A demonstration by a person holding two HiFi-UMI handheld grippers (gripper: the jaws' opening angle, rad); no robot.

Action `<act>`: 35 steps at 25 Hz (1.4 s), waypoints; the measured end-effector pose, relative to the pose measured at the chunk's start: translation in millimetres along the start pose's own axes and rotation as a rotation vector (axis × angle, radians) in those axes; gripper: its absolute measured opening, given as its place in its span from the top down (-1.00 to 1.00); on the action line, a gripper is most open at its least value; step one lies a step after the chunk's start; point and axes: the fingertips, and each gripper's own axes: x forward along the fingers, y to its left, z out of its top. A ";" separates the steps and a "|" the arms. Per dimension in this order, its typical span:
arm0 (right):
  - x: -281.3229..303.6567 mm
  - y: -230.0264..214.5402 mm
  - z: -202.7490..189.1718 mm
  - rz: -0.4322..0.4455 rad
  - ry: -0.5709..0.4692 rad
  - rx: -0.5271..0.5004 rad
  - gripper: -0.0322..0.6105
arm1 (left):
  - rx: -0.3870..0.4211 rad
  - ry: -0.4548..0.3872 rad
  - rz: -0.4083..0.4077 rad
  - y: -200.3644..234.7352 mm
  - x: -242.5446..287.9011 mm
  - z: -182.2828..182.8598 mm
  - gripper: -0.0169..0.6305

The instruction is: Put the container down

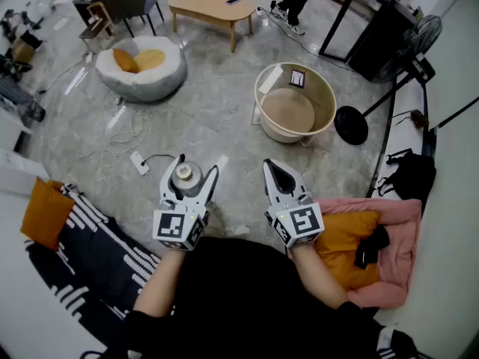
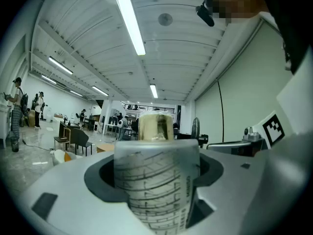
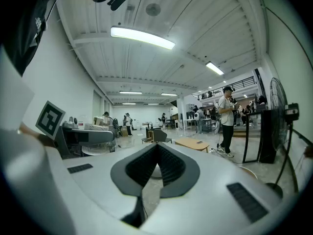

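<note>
The container (image 1: 184, 176) is a clear cylinder with printed measuring lines and a gold-coloured cap. It stands upright between the jaws of my left gripper (image 1: 200, 161), held above the grey floor. In the left gripper view the container (image 2: 157, 180) fills the middle, seated in the dark pad recesses on both sides, with the jaws spread wide around it. To its right, at the same height, my right gripper (image 1: 272, 164) has its jaws together. The right gripper view shows its ribbed pads (image 3: 168, 163) meeting at the tip with nothing between them.
On the floor ahead stand a round beige tub (image 1: 323, 88), a white beanbag (image 1: 141, 81) and a low wooden table (image 1: 212, 7). A fan's black base (image 1: 350, 124) is to the right. A power strip (image 1: 139, 162) with cables lies left of the grippers.
</note>
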 end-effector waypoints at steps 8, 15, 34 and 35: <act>5.6 -26.5 -6.1 -0.037 -0.028 0.079 0.83 | -0.028 0.012 0.020 8.8 11.4 -14.4 -0.13; 68.3 -56.9 -17.1 -0.061 0.025 0.016 0.83 | -0.041 0.033 0.010 48.3 75.7 -31.1 -0.13; 443.2 -182.2 36.2 -0.191 0.140 -0.069 0.83 | -0.068 0.056 -0.037 317.0 379.4 34.3 -0.13; 460.9 -186.8 39.0 -0.198 0.143 -0.066 0.83 | -0.060 0.054 -0.039 330.5 393.3 40.5 -0.13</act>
